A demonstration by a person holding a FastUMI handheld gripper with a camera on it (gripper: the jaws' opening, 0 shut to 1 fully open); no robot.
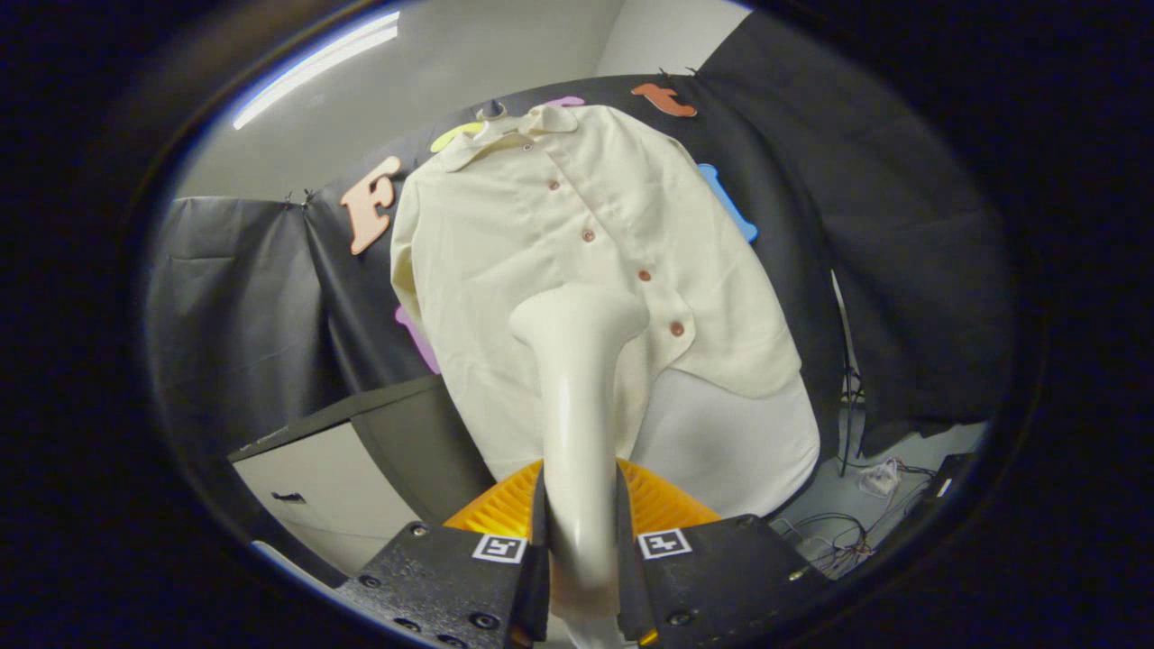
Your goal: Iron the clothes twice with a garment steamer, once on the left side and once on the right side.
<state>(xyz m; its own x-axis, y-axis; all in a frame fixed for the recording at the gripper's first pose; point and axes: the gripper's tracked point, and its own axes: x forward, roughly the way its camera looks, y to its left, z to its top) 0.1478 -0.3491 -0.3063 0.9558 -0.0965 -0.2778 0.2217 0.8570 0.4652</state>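
Where the cream shirt [577, 270] hangs buttoned on its hanger [491, 114] against the booth's black cloth wall [902, 270], we see the garment steamer [577, 397] rising in front of it. Its pale handle climbs from between our fingers, and its broad head lies over the shirt's lower front, just beside the button placket [622, 257] and below the middle buttons; whether head and cloth touch we cannot tell. The gripper [581, 577] is closed to a narrow gap, both fingers pressing the handle's sides. Behind the fingers, below the shirt's hem, an orange ribbed part [505, 509] shows. A white padded board [730, 442] backs the shirt and reaches past its hem. To the shirt's lower left stands a dark-topped cabinet [334, 469]. To its lower right, cables [838, 541] lie on the floor.
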